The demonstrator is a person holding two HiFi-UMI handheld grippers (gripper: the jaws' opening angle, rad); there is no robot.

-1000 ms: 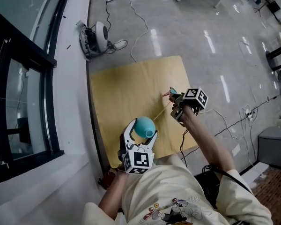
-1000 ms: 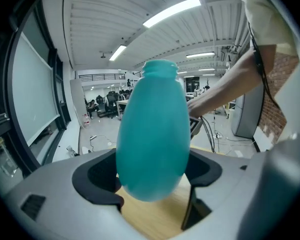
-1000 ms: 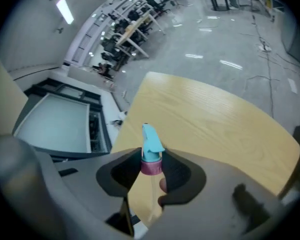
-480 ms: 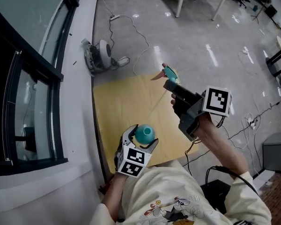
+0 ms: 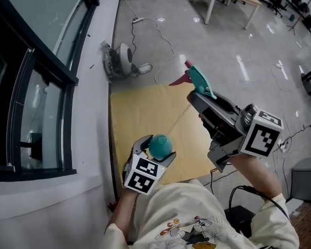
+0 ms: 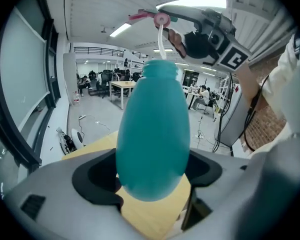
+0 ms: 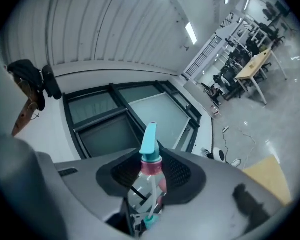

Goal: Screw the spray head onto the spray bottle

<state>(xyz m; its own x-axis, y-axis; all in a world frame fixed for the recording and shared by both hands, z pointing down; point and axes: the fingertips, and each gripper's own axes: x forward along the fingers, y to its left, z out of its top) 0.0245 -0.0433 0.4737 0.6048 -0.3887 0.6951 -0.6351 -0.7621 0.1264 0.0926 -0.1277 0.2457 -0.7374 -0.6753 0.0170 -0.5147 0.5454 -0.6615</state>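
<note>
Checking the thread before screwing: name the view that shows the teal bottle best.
The left gripper view: the bottle fills the centre, neck at the top, clamped between the jaws. The head view shows it small, from above. The right gripper view shows the spray head, not the bottle.

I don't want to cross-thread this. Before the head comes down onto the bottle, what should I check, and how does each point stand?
1. Upright bottle in left gripper: ok.
2. Hold on spray head by right gripper: ok.
3. Bare neck, no cap: ok.
4. Tip of tube inside neck: cannot tell; it ends right at it.
5. Seating of pink collar on neck: not ok, well above it.
</note>
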